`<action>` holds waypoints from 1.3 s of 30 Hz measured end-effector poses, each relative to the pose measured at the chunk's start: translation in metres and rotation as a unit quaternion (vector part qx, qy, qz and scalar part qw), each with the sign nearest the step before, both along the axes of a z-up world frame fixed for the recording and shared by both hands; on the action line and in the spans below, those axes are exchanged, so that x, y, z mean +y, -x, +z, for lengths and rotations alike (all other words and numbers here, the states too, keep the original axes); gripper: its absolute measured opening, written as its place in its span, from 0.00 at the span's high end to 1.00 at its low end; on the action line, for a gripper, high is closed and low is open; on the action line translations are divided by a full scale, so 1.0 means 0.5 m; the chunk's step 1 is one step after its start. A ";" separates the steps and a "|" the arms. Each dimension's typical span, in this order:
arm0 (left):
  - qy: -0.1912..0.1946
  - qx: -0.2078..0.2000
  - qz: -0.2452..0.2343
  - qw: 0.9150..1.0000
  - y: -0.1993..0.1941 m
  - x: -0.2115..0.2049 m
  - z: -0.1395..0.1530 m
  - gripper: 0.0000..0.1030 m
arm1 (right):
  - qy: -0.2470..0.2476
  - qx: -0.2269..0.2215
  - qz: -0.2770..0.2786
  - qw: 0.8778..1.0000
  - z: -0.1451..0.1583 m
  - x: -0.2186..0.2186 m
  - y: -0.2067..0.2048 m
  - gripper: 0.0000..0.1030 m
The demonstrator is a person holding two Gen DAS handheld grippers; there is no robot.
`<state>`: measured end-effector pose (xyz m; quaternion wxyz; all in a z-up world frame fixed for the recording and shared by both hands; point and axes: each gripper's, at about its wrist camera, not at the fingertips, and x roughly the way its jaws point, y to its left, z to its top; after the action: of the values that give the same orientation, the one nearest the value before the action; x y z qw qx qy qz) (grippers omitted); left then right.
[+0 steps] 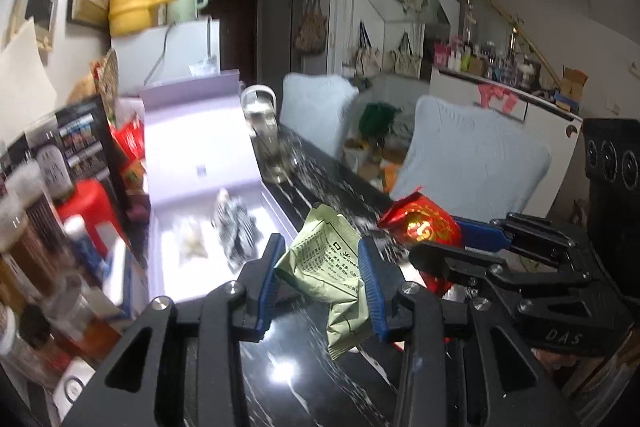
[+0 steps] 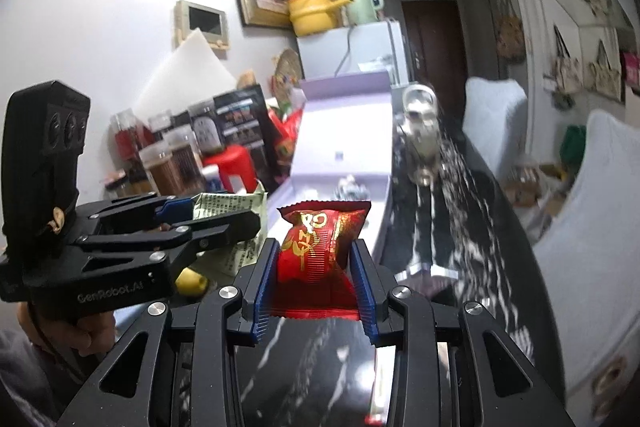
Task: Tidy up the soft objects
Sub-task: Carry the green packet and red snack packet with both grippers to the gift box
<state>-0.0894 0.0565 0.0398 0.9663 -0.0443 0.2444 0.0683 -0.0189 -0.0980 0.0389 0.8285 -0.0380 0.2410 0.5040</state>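
Note:
In the left wrist view my left gripper point(image 1: 320, 247) is shut on a pale green printed packet point(image 1: 328, 267), held above the black marble table point(image 1: 300, 367). Just to its right, my right gripper point(image 1: 436, 239) is shut on a red packet with gold print point(image 1: 424, 227). The right wrist view shows that red packet point(image 2: 320, 247) squeezed between the blue pads of my right gripper point(image 2: 316, 245), with my left gripper point(image 2: 224, 215) and the green packet point(image 2: 228, 205) at the left. Ahead stands an open lilac box point(image 1: 200, 163), holding a black-and-white striped item point(image 1: 236, 227) and a whitish packet point(image 1: 192, 243).
A glass kettle point(image 1: 262, 123) stands on the table beside the box. Jars point(image 1: 24, 239), a red stool point(image 1: 88, 203) and a dark carton crowd the left side. Two chairs with pale blue covers point(image 1: 476, 155) line the table's right edge. A yellow item point(image 2: 192, 281) lies under the left gripper.

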 end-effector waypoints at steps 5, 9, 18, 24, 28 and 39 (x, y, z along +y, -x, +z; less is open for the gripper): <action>-0.007 -0.036 0.010 0.999 -0.009 0.040 0.041 0.64 | -0.019 -0.021 0.008 1.000 0.057 0.032 -0.026 0.66; -0.009 -0.064 0.021 0.998 -0.028 0.077 0.072 0.64 | -0.031 -0.035 0.009 0.999 0.096 0.060 -0.049 0.66; -0.022 -0.097 0.052 0.994 -0.095 0.164 0.111 0.64 | -0.045 -0.057 0.009 0.997 0.147 0.133 -0.115 0.66; -0.012 -0.091 0.074 0.993 -0.155 0.221 0.097 0.64 | -0.051 -0.042 0.015 0.998 0.140 0.192 -0.179 0.66; -0.014 -0.084 0.084 0.993 -0.190 0.252 0.087 0.64 | -0.046 -0.027 0.018 0.998 0.124 0.231 -0.223 0.66; -0.008 -0.042 0.128 0.991 -0.267 0.331 0.036 0.64 | 0.000 0.017 0.012 1.000 0.052 0.331 -0.322 0.66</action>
<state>0.0439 0.2221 0.0579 0.9593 -0.0707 0.1953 0.1914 0.1422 0.0677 0.0649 0.8180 -0.0324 0.2543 0.5149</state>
